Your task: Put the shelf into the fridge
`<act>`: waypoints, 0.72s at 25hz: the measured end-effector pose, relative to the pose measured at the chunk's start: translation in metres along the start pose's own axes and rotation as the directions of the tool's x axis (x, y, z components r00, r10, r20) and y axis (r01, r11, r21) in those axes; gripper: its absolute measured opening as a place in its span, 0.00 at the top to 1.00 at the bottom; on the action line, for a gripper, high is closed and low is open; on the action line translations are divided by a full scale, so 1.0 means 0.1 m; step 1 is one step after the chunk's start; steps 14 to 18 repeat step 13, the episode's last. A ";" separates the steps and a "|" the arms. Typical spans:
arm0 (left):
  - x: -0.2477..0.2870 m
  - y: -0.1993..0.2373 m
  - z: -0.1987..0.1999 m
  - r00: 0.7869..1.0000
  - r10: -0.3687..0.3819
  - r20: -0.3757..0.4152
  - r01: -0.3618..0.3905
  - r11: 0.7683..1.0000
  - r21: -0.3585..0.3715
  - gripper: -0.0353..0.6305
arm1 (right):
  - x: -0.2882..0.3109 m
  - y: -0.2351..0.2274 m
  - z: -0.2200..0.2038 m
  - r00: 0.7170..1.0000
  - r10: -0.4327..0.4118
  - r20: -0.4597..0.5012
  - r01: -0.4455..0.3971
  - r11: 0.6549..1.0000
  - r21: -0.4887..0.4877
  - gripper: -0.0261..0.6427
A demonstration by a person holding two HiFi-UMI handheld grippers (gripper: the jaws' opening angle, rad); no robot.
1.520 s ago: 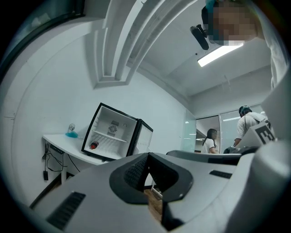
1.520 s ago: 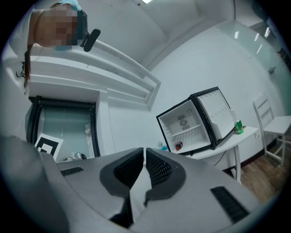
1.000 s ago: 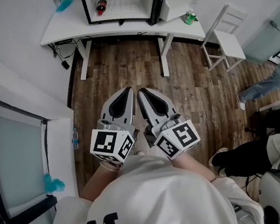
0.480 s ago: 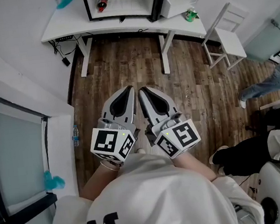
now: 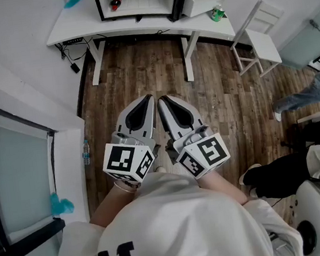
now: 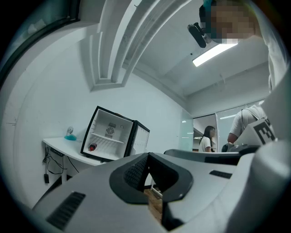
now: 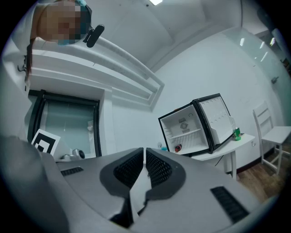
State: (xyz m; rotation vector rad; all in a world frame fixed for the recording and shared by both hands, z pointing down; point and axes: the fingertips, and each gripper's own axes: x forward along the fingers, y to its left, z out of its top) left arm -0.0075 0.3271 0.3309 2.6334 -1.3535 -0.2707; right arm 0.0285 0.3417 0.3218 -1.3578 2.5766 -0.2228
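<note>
Looking out past the jaws, what lies ahead, biggest thing first?

The wood floor (image 5: 141, 69) runs from under both tools to a white table (image 5: 79, 31) well ahead of their tips. On the table stands the fridge (image 5: 133, 3), with its door open toward the right gripper's side. A white chair (image 5: 259, 40) stands further out that way.

And the shelf?

The only shelf (image 7: 188, 133) I can see lies across the middle of the fridge, above a red-capped bottle (image 5: 114, 2). No loose shelf shows near either tool, so I cannot tell whether another one waits out of view.

The tools themselves?

The left gripper (image 5: 146, 99) and the right gripper (image 5: 163, 99) sit side by side, close to the chest, with their tips aimed at the fridge. Each has its jaws pressed together with nothing between them.

Which step is this, then?

I judge it one of two. Either it is the very start with nothing picked up, or the end with the shelf already seated. The level shelf inside hints at the end, but that is not certain.

And next?

If a shelf remains to be fetched, both pairs of jaws must spread and take opposite edges. It then has to be carried forward level and slid in clear of the bottle and the green can (image 5: 216, 14) beside the door.
</note>
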 end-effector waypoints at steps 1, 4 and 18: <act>0.00 -0.01 0.00 1.000 -0.001 0.001 0.001 1.000 0.001 0.94 | 0.00 0.00 0.00 1.000 0.000 0.001 0.000 1.000 -0.001 0.90; 0.00 -0.02 0.00 1.000 0.001 0.001 -0.001 1.000 0.006 0.94 | -0.02 0.01 0.01 1.000 0.005 0.000 -0.005 1.000 -0.005 0.90; -0.02 -0.03 0.01 1.000 0.007 0.007 -0.007 1.000 0.029 0.94 | -0.03 -0.02 0.03 1.000 -0.001 0.003 0.001 1.000 -0.014 0.90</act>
